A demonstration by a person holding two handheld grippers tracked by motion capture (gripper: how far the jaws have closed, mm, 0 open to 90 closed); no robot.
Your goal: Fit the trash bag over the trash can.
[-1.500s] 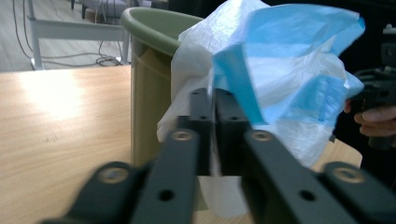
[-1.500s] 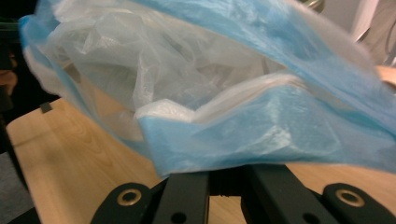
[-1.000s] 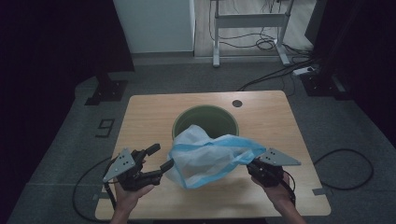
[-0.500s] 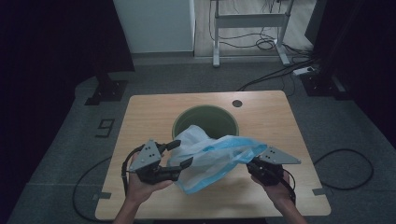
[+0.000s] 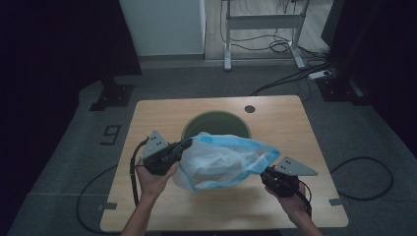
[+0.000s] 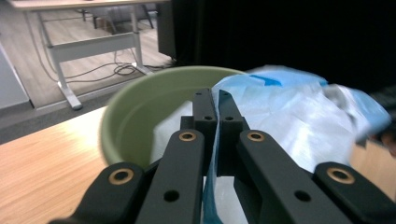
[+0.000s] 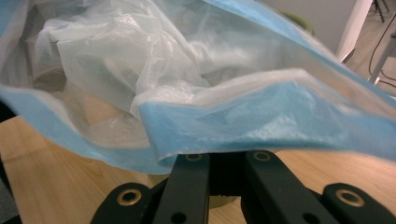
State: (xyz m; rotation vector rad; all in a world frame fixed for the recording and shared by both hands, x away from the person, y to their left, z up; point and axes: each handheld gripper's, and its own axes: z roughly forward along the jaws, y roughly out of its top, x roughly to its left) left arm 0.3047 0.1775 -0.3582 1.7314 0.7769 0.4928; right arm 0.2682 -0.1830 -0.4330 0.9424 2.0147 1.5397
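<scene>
A translucent white plastic bag (image 5: 221, 162) with a blue rim hangs stretched between my two grippers, just above the near side of a round green bin (image 5: 216, 124) in the middle of the wooden table (image 5: 295, 123). My left gripper (image 5: 183, 144) is shut on the bag's blue edge at its left end; in the left gripper view the jaws (image 6: 212, 100) pinch that edge in front of the bin (image 6: 135, 116). My right gripper (image 5: 264, 171) holds the bag's right end. In the right gripper view the bag (image 7: 187, 70) drapes over the gripper (image 7: 224, 158), hiding its jaw tips.
A small dark round grommet (image 5: 250, 108) sits at the table's far side. Beyond the table stand a white cabinet (image 5: 162, 24) and a metal desk frame (image 5: 260, 22) with cables on the floor. A "9" mark (image 5: 112, 133) lies on the floor at the left.
My left gripper has moved right and away from the person, toward the bin, taking the bag's edge with it. The bag's mouth now spreads wider. The right gripper has barely moved.
</scene>
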